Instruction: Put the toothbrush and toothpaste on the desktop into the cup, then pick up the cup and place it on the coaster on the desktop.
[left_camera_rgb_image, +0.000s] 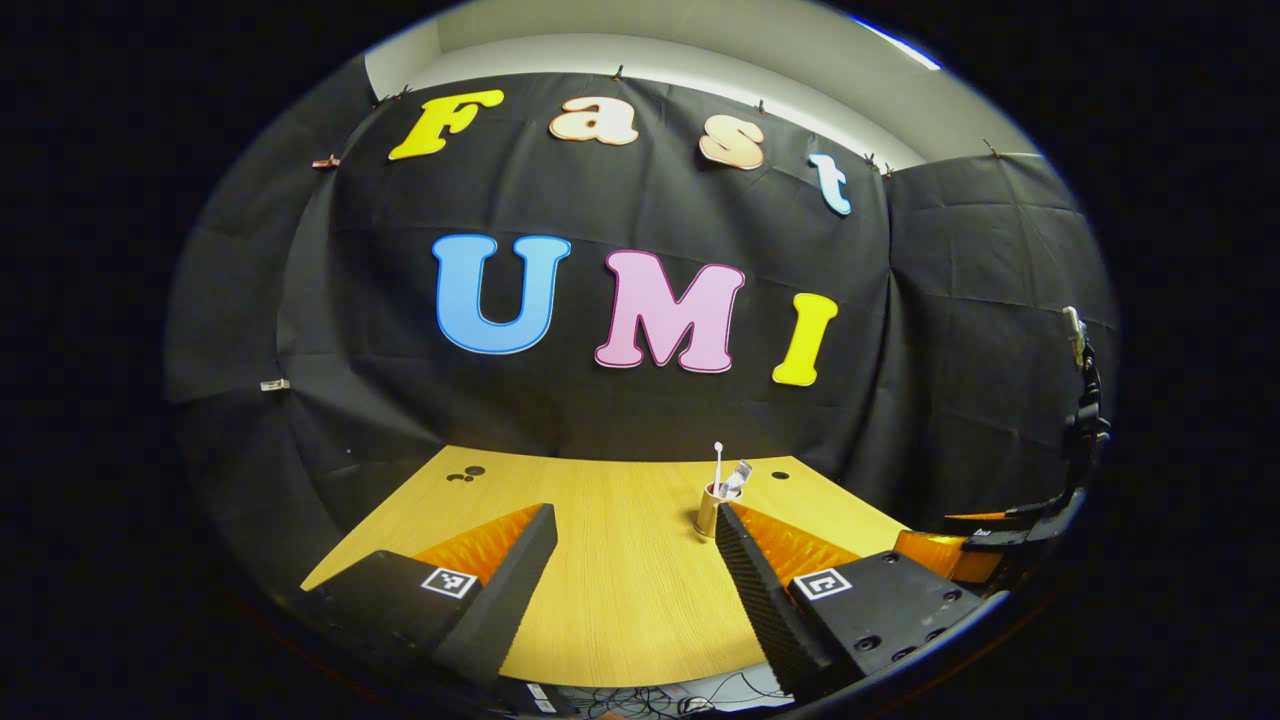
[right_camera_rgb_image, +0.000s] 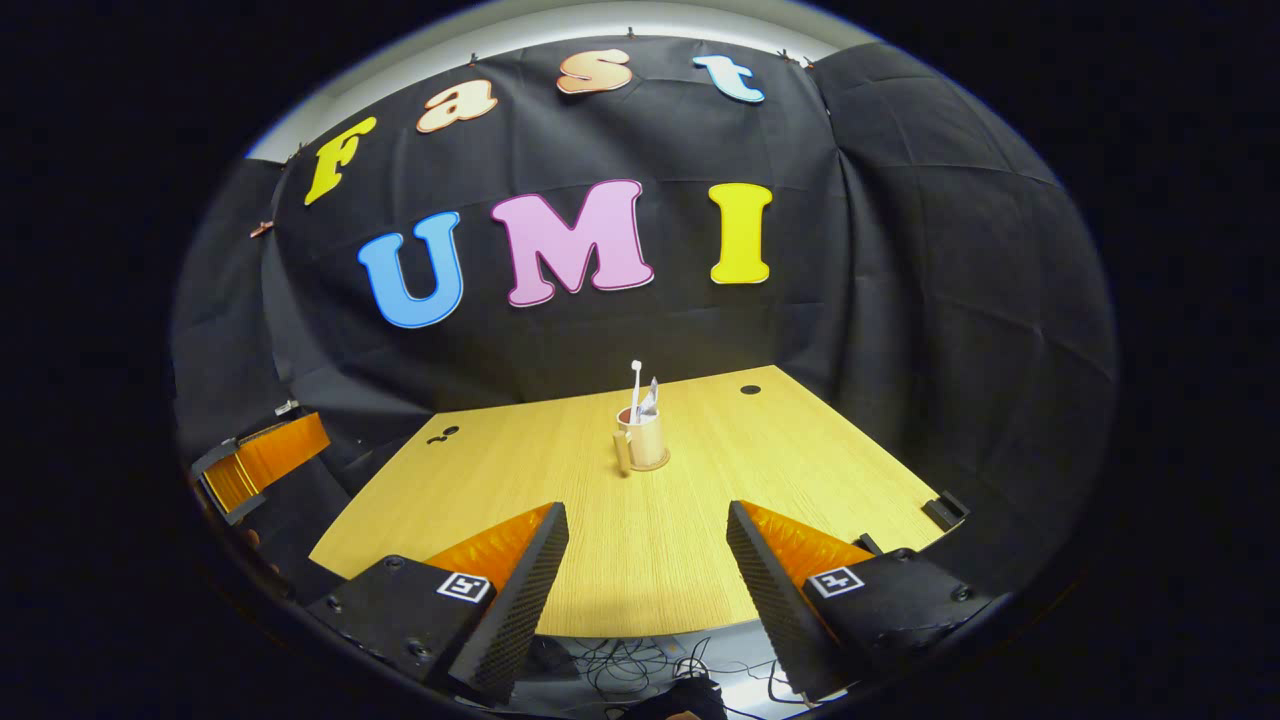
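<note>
Both black foam-padded grippers, the left gripper (left_camera_rgb_image: 630, 550) and the right gripper (right_camera_rgb_image: 645, 545), hung parted and empty near the front edge of the wooden desktop (right_camera_rgb_image: 560, 540). Beyond them, mid-desk, the tan cylindrical cup (right_camera_rgb_image: 646, 438) held the white toothbrush (right_camera_rgb_image: 635, 385) and the toothpaste tube (right_camera_rgb_image: 651, 397), seemingly resting on a round coaster (right_camera_rgb_image: 650, 463); the task looked essentially finished.

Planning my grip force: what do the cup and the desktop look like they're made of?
Cup: likely plastic or glazed ceramic, beige, smooth, faint sheen; too small to tell which. Desktop: wood or wood-look laminate, with straight pale grain lines and a matte, even finish.
</note>
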